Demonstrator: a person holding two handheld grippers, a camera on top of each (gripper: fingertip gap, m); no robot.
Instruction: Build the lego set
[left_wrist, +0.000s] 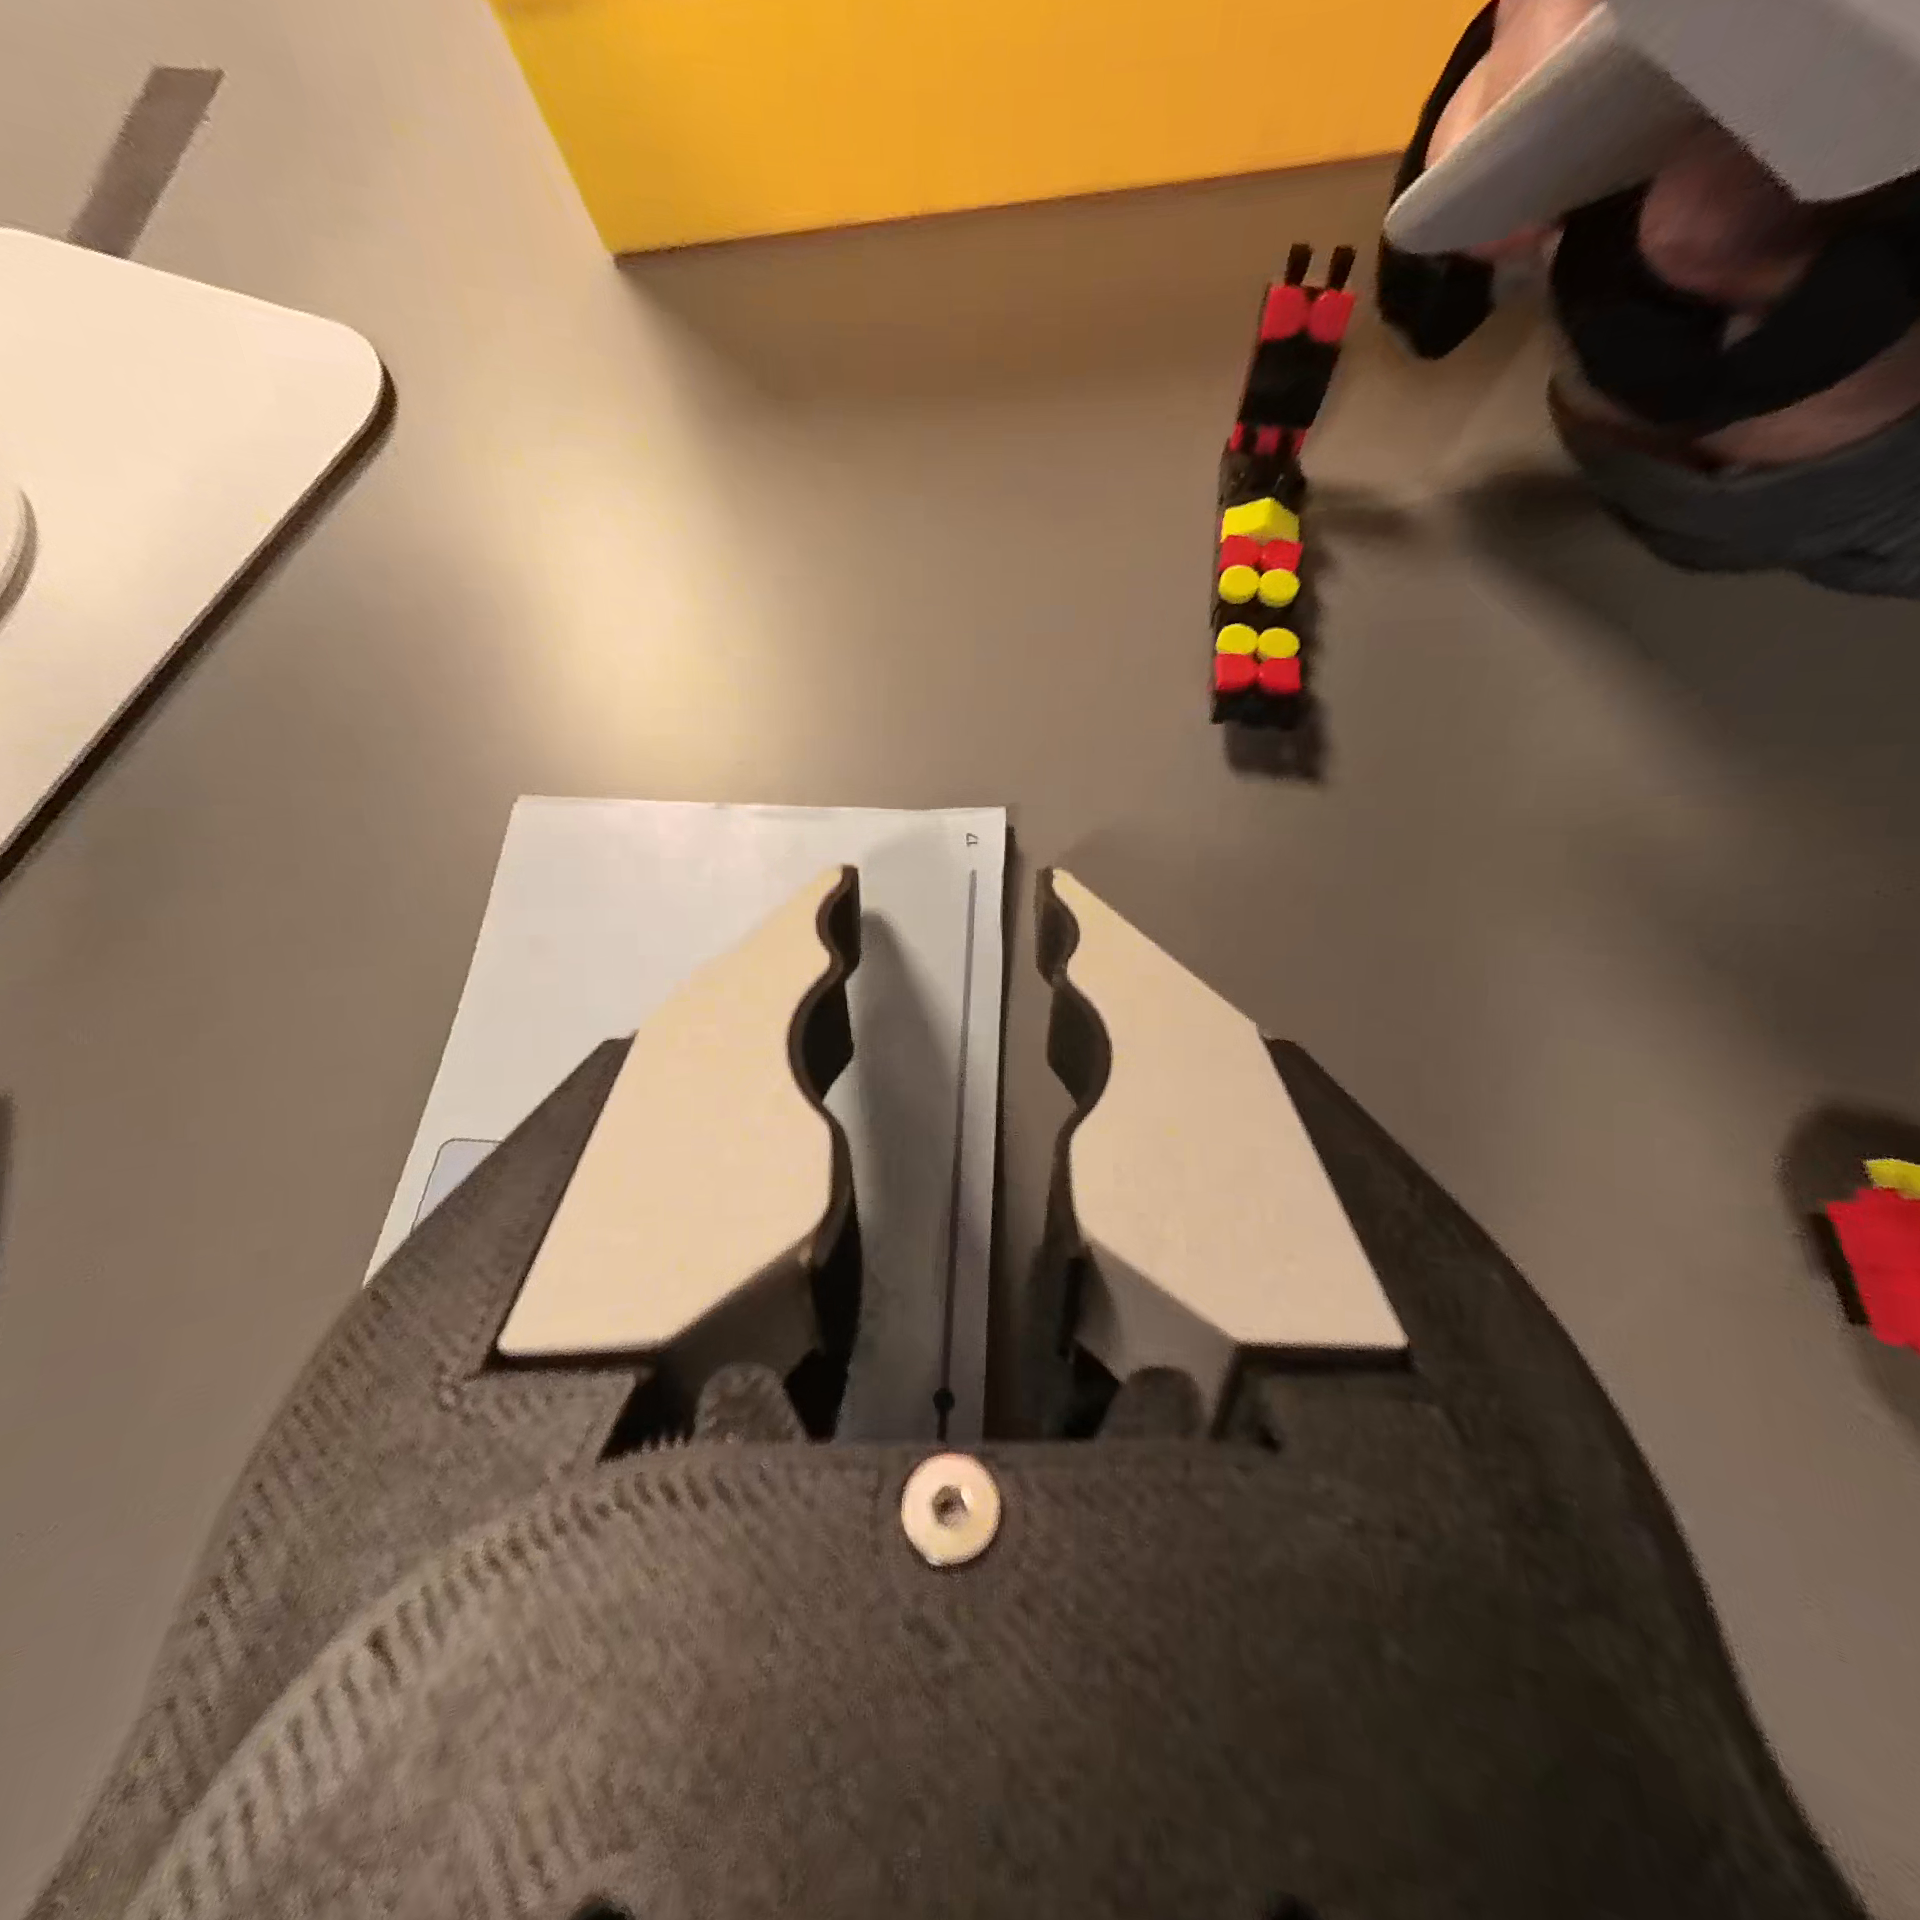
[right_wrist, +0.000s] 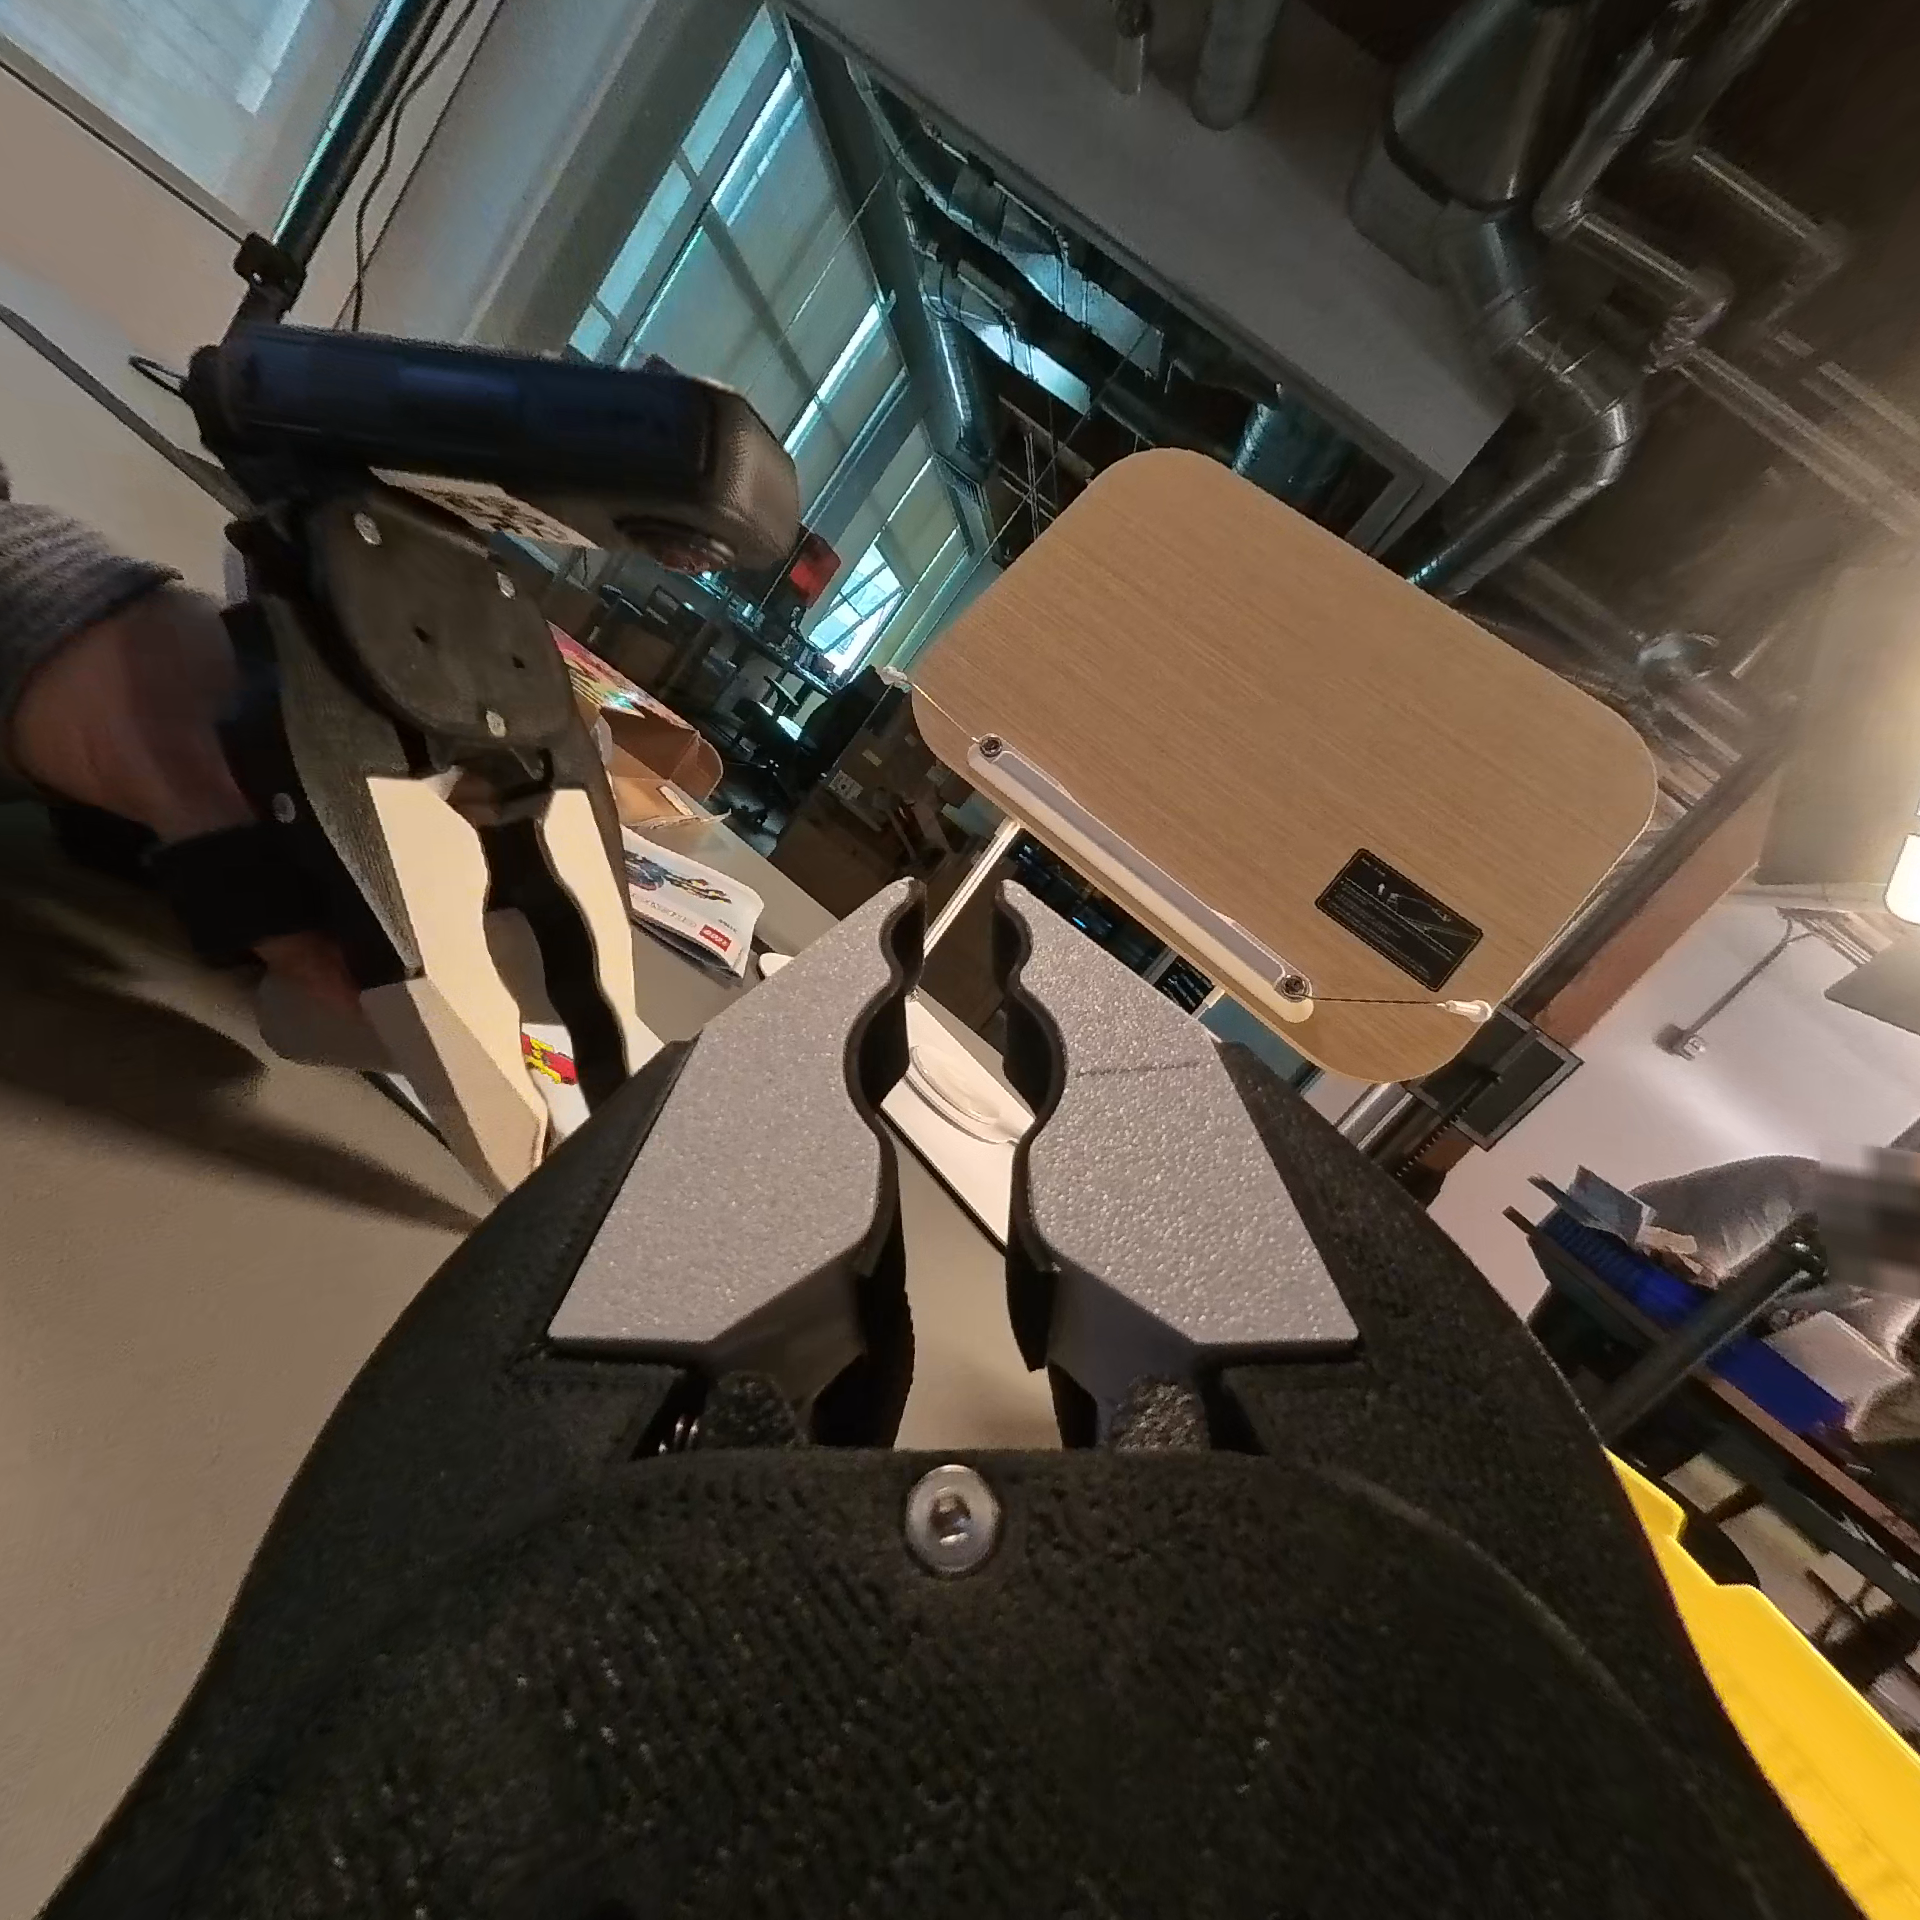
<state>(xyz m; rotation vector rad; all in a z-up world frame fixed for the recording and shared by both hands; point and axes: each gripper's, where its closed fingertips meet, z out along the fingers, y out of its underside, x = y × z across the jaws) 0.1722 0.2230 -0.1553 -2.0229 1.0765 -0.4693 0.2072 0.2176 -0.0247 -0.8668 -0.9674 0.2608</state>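
The left tongs (left_wrist: 948, 894) hang spread and empty over a pale instruction sheet (left_wrist: 665, 935) lying flat on the tabletop (left_wrist: 727, 520), low in the centre of the left wrist view. The build itself, a long narrow lego strip (left_wrist: 1270, 520) of black, red and yellow pieces, lies at the right of that frame, well apart from these tongs and just below the right tongs (left_wrist: 1455, 223), which enter at the upper right corner, held in a person's hand (left_wrist: 1704, 239).

From their own camera the right tongs (right_wrist: 958, 904) stand spread with nothing between them, tilted up toward the room and not at the tabletop.

I judge the strip to be light and rigid piece by piece, yet liable to snap apart at its joints if lifted by one end (the studded tops also offer poor purchase). A pinch across its narrow sides near the middle looks safest.

A second small cluster of red and yellow bricks (left_wrist: 1875, 1247) sits blurred at the right edge. A yellow box (left_wrist: 935, 114) fills the upper centre, close behind the strip's far end, which may crowd an approach from that side. A white base plate (left_wrist: 156, 436) occupies the upper left, well clear.
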